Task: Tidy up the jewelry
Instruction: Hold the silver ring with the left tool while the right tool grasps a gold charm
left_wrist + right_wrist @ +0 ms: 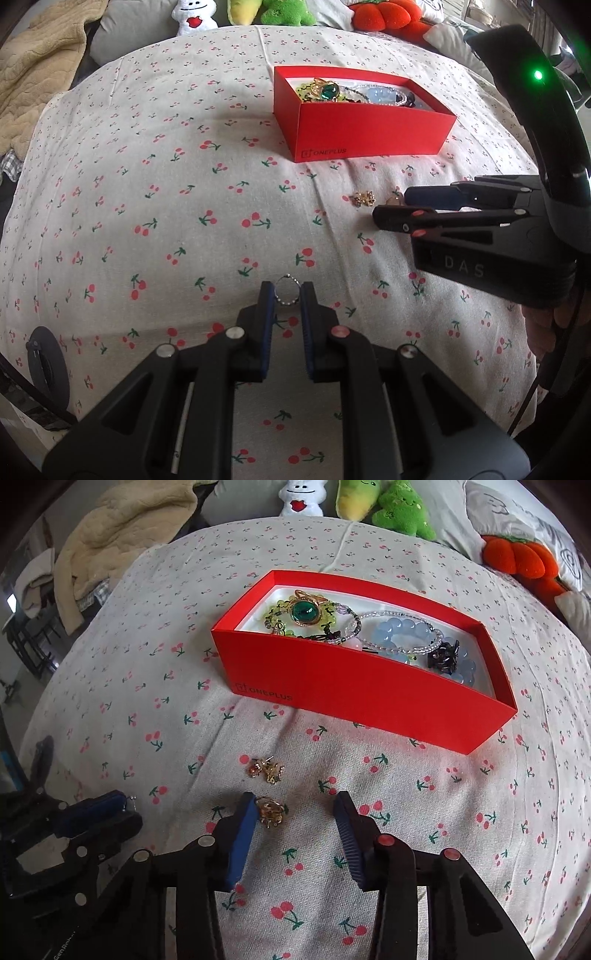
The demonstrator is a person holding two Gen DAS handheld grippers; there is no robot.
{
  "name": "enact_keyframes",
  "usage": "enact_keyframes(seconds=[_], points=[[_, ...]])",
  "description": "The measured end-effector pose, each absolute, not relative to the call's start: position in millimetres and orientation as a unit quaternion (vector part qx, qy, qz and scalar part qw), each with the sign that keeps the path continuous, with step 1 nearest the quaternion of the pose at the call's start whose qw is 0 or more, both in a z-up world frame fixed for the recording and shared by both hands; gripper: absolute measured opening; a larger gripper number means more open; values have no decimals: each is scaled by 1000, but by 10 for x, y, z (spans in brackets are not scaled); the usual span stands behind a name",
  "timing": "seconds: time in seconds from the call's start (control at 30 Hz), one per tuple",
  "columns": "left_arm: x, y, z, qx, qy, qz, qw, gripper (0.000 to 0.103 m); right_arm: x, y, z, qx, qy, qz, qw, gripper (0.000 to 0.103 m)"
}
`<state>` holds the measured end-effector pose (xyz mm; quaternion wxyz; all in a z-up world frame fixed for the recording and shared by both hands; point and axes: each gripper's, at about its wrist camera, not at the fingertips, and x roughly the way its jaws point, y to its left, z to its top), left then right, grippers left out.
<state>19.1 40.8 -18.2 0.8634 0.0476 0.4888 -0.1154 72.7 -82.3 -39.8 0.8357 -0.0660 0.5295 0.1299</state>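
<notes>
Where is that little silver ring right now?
In the left wrist view, the silver ring sits pinched between the left gripper's fingers, low in the middle above the cherry-print sheet.

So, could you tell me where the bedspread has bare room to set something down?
The bedspread lies bare left of the red box, and again right of the right gripper. It is crowded in front of the box, where two gold earrings lie. The box is full of beads.

A bedroom: cherry-print bedsheet (pixel 147 686), plush toys (pixel 402 513), rumpled blanket (pixel 122 528).
</notes>
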Motion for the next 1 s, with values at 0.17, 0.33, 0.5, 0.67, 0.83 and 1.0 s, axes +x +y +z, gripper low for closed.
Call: enact_keyframes(seconds=[0.17,0.33,0.5,0.67,0.83,1.0], points=[[187,413,-190,47,489,-115,863,16,754,-902,-378,-57,536,125,833,14],[192,423,-197,44,491,-116,862,16,747,-993,-315,-42,540,132,830,14],[216,435,-194,38,493,-115,862,16,748,-1093,-292,-28,548,137,825,17],[237,440,-192,36,494,-114,861,16,700,-1019,-324,-47,554,149,818,24],[234,452,-192,35,494,-114,861,16,733,-1094,-242,4,552,161,818,69],[238,459,-195,34,495,-114,861,16,798,-1253,-222,54,558,153,814,69]])
